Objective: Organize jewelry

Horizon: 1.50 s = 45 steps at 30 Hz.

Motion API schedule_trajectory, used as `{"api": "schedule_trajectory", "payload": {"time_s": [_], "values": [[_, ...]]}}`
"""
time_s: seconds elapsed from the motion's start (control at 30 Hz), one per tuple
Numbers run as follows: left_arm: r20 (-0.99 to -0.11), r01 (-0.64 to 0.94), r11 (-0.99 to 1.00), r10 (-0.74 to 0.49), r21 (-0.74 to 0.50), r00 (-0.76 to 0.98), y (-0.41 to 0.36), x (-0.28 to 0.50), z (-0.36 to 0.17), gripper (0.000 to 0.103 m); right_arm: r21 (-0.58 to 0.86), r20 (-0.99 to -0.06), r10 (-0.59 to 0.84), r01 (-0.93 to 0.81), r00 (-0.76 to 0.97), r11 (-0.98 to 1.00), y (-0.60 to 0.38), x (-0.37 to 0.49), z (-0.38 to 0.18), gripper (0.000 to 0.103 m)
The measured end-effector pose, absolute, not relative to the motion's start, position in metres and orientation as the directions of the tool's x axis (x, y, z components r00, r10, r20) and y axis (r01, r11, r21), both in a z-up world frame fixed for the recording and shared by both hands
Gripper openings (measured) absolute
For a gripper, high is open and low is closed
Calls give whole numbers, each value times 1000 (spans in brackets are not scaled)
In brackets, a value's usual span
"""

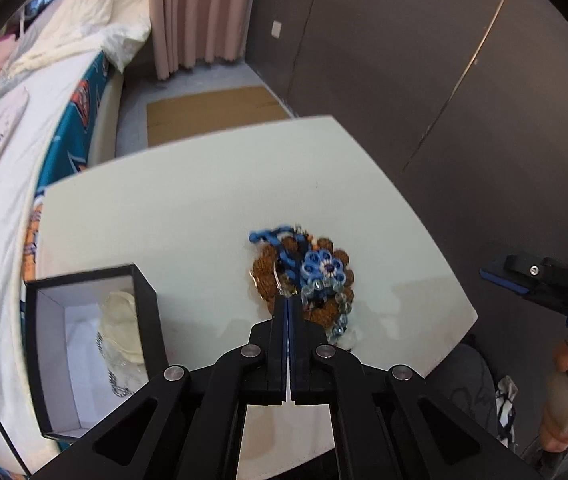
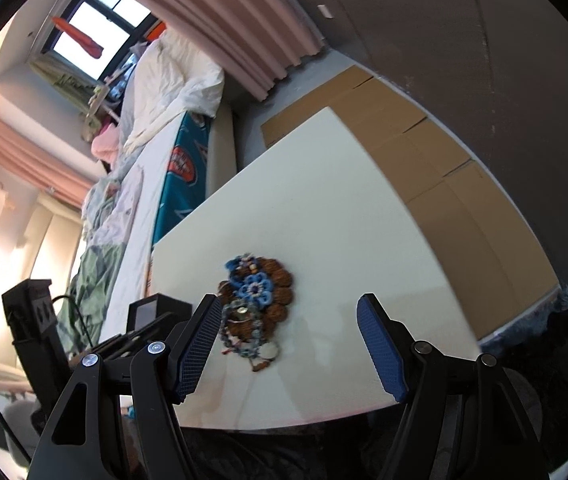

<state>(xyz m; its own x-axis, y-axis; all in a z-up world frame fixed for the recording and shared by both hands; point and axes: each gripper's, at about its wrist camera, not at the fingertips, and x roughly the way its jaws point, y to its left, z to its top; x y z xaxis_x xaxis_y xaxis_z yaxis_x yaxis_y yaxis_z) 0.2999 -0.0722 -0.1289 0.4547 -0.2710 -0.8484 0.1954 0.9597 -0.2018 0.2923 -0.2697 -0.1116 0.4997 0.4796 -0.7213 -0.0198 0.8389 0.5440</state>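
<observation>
A pile of jewelry (image 1: 307,276) lies on the white table (image 1: 188,200): brown bead bracelets, a blue woven flower band and clear glass beads. My left gripper (image 1: 288,300) is shut, its tips pressed into the pile's near edge beside a thin shiny piece; whether a strand is pinched I cannot tell. An open black box (image 1: 140,292) with a white lining stands at the left, holding a cream item and a silver chain. In the right wrist view the pile (image 2: 256,296) lies just ahead of my right gripper (image 2: 288,300), which stands open and empty above the table (image 2: 323,200).
A bed (image 1: 16,160) with bedding runs along the table's left side. Flat cardboard (image 2: 423,152) lies on the floor beyond the table, and a dark wall (image 1: 403,60) stands behind. A person's hand (image 1: 563,400) grips the right tool's handle.
</observation>
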Motion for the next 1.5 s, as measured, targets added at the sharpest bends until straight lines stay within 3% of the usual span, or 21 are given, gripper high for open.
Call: {"api": "schedule_trajectory", "payload": {"time_s": [0.03, 0.1, 0.13, 0.17, 0.2, 0.4, 0.6, 0.83, 1.1, 1.37, 1.5], "values": [[-856, 187, 960, -273, -211, 439, -72, 301, -133, 3, 541, -722, 481, -26, 498, 840, -268, 291, -111, 71], [-871, 150, 969, -241, -195, 428, -73, 302, -139, 24, 529, -727, 475, -36, 497, 848, -267, 288, -111, 71], [-874, 140, 971, -237, -195, 425, -73, 301, -141, 49, 523, -729, 469, -37, 498, 852, -268, 286, -111, 71], [-867, 140, 967, -251, -211, 429, -73, 301, -143, 63, 516, -732, 462, -36, 501, 856, -271, 284, -111, 71], [-864, 142, 967, -254, -213, 435, -73, 300, -145, 63, 513, -733, 457, -32, 504, 858, -273, 283, -111, 71], [-886, 172, 973, -215, -156, 410, -86, 303, -169, 59, 513, -746, 433, 22, 506, 858, -292, 278, -120, 71], [-899, 207, 965, -230, -162, 372, -90, 303, -187, 10, 510, -754, 430, 31, 497, 860, -294, 282, -122, 71], [-850, 200, 952, -297, -231, 435, -73, 291, -154, 10, 517, -749, 456, -6, 480, 856, -273, 294, -122, 71], [-793, 137, 959, -282, -247, 540, -33, 284, -103, 10, 512, -764, 489, -65, 421, 857, -234, 320, -129, 70], [-760, 72, 960, -258, -269, 597, 0, 275, -81, 10, 391, -840, 421, -154, 342, 907, -184, 347, -137, 49], [-757, 59, 963, -245, -264, 605, 11, 272, -77, 10, 288, -885, 337, -190, 320, 938, -165, 353, -144, 48]]}}
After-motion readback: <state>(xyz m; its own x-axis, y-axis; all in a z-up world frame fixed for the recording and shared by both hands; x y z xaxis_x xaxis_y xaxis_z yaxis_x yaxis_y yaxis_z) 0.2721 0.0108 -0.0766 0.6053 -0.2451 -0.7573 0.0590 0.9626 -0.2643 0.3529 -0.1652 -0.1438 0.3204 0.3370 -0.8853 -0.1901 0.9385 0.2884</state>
